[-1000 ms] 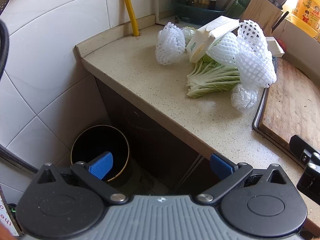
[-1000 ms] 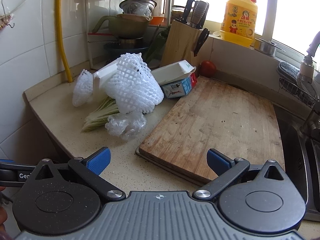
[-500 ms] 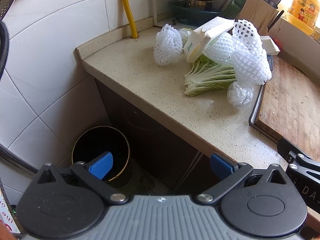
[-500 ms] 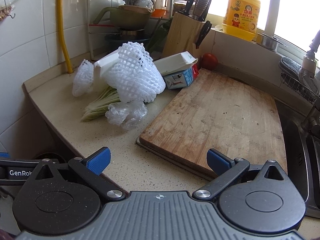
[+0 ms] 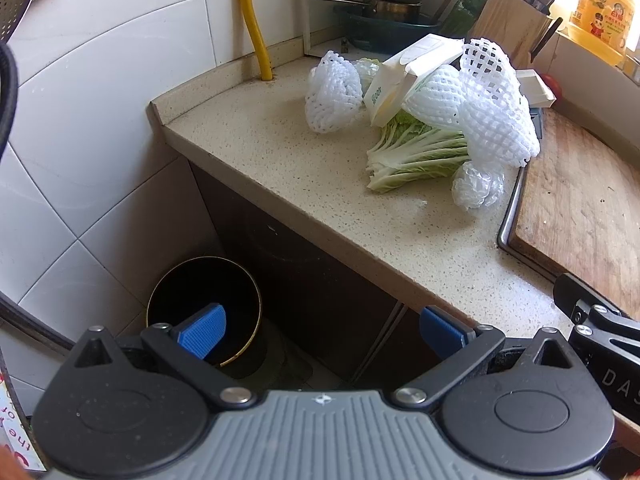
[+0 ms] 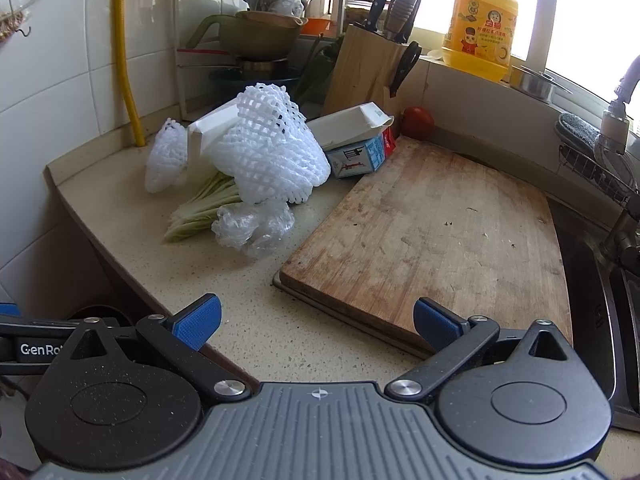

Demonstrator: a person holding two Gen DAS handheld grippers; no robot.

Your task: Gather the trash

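Blue-padded left tongs [image 5: 322, 332] wide open, empty | right tongs [image 6: 316, 322] same

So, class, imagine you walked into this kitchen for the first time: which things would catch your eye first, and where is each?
First comes the heap of white foam fruit netting piled on the countertop over cabbage leaves, with a crumpled clear plastic bag at its front. To its right lies a big worn wooden cutting board. A yellow detergent jug glows on the windowsill, and a black trash bin waits on the floor below the counter.
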